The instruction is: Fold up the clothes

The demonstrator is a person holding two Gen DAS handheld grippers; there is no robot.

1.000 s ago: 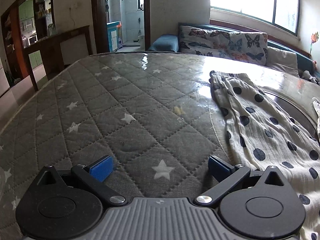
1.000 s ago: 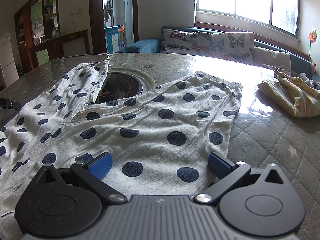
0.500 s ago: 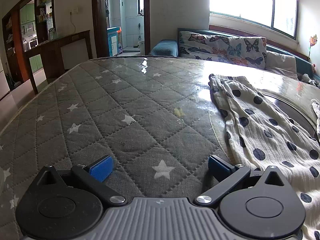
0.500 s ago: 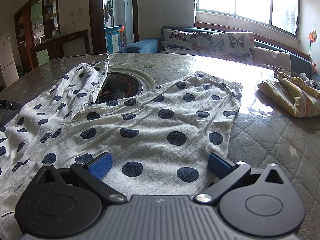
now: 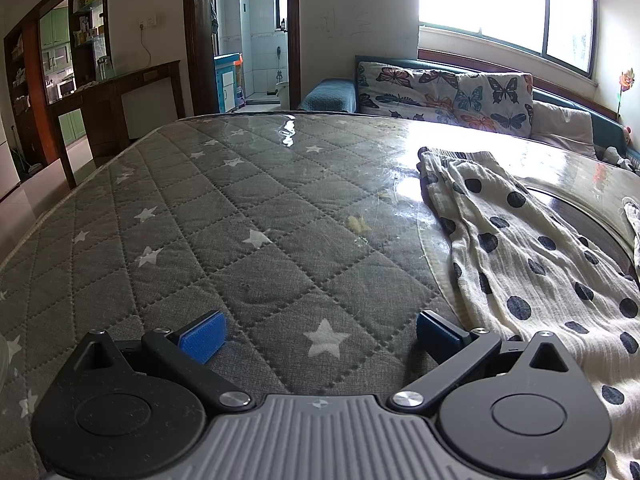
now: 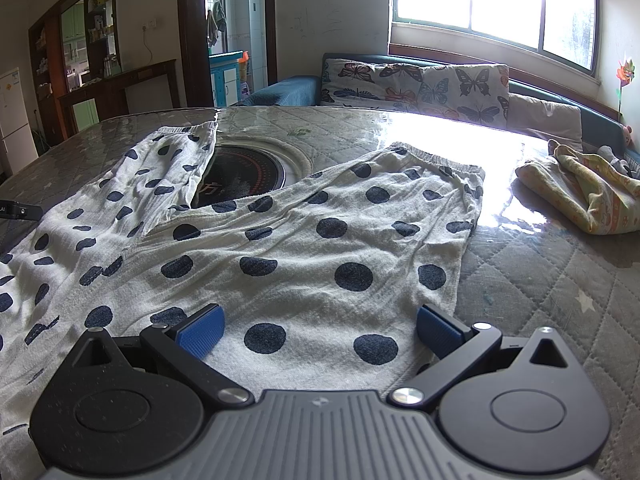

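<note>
Viewing polka-dot trousers [image 6: 304,240] lying flat, legs running far-left across my quilted table [image 5: 224,216]; both grippers [image 5: 320,330] [image 6: 318,330] spread, holding nothing.

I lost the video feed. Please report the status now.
Left gripper open, over bare mat. Right gripper open, over spread dotted pants. Yellow cloth lies apart; nothing in the way.

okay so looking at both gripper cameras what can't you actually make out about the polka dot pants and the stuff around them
- Polka dot pants: the waistband end, in both wrist views, is cut off by the frame edge and the right gripper body.
- Round dark panel in the table: partly covered by the pants' legs; its print is too small to read.
- Yellow cloth: bunched, so what garment it is cannot be told.
- Left gripper: open above the quilted cover; contact cannot be told.
</note>
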